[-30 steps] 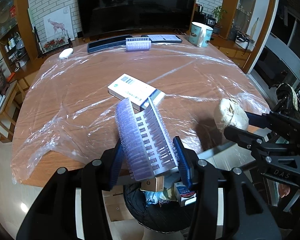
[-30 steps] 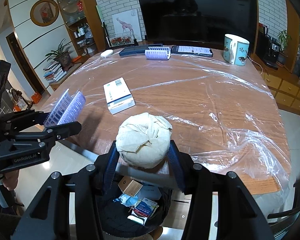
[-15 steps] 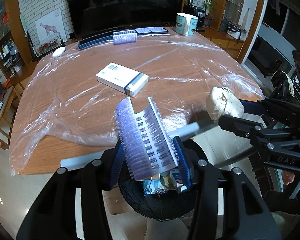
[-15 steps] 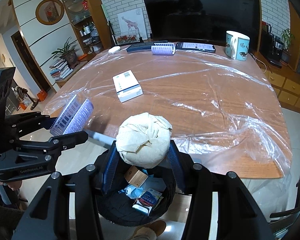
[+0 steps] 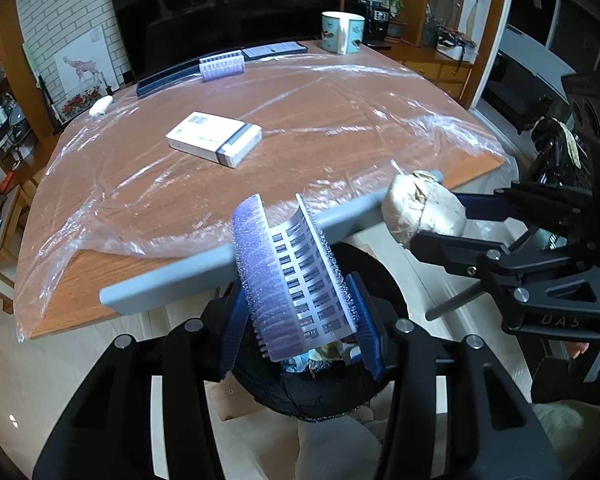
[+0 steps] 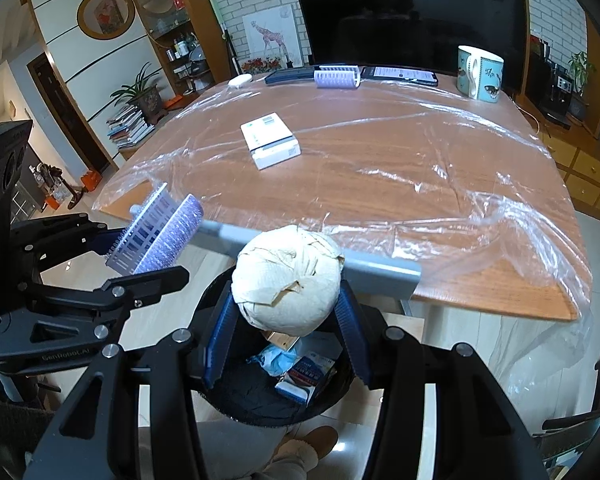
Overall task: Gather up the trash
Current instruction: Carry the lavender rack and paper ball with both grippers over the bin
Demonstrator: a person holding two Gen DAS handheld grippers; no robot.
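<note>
My left gripper [image 5: 298,320] is shut on a purple bristly roller piece [image 5: 292,280] and holds it over the black trash bin [image 5: 312,396]. The roller piece also shows in the right wrist view [image 6: 156,236]. My right gripper [image 6: 286,328] is shut on a beige crumpled paper ball [image 6: 288,280] above the same bin [image 6: 256,396]. The ball also shows in the left wrist view [image 5: 424,212]. The bin holds a blue-and-white packet [image 6: 308,376] and other trash. A white box [image 5: 214,138] lies on the table.
The wooden table [image 6: 380,152] is covered with clear plastic film. At its far edge stand a mug [image 6: 478,72], a phone [image 6: 400,74], a second purple roller [image 6: 336,77] and a dark tray. A grey bar [image 5: 172,288] runs along the near edge.
Both grippers have drawn back from the table edge with their loads and now hang over the trash bin. Neither has let go.
</note>
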